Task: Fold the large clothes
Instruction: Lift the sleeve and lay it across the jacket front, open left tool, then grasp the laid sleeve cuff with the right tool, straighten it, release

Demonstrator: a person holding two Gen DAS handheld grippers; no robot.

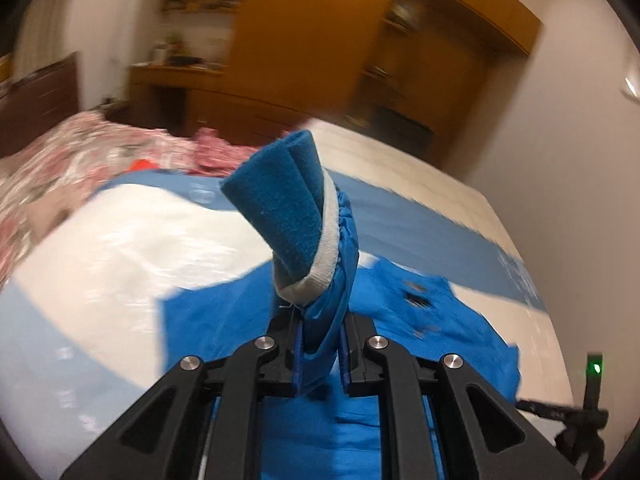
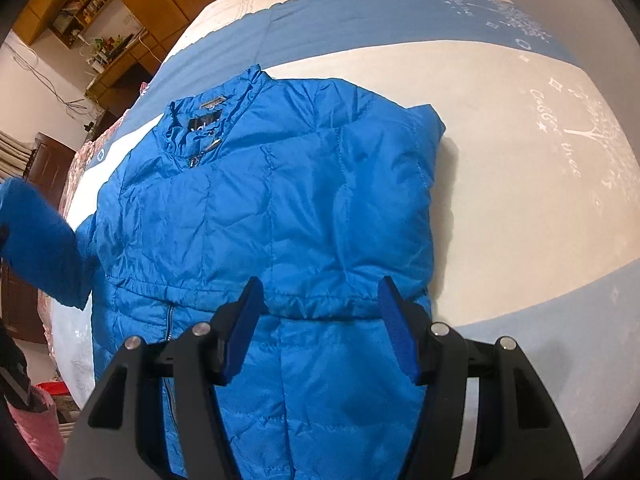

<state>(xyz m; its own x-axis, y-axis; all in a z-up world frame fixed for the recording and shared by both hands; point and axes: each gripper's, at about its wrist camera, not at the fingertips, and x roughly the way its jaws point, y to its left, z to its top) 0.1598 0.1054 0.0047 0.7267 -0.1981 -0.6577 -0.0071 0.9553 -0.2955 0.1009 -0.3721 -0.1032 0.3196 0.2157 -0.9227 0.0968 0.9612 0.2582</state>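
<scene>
A bright blue puffer jacket point(image 2: 272, 208) lies front up on the bed, collar point(image 2: 200, 124) toward the far left, its right side folded in. My left gripper point(image 1: 320, 344) is shut on the jacket's sleeve cuff point(image 1: 288, 216), which stands up from the jaws showing dark blue fleece lining and a grey-white band. The lifted sleeve point(image 2: 36, 240) shows at the left in the right wrist view. My right gripper point(image 2: 320, 320) is open and empty, hovering over the jacket's waist seam.
The bed cover point(image 2: 520, 160) is white with blue bands. A pink floral quilt point(image 1: 80, 160) lies at the bed's far left. Wooden wardrobe and shelves point(image 1: 320, 40) stand behind the bed. A pink item point(image 2: 36, 424) sits low left.
</scene>
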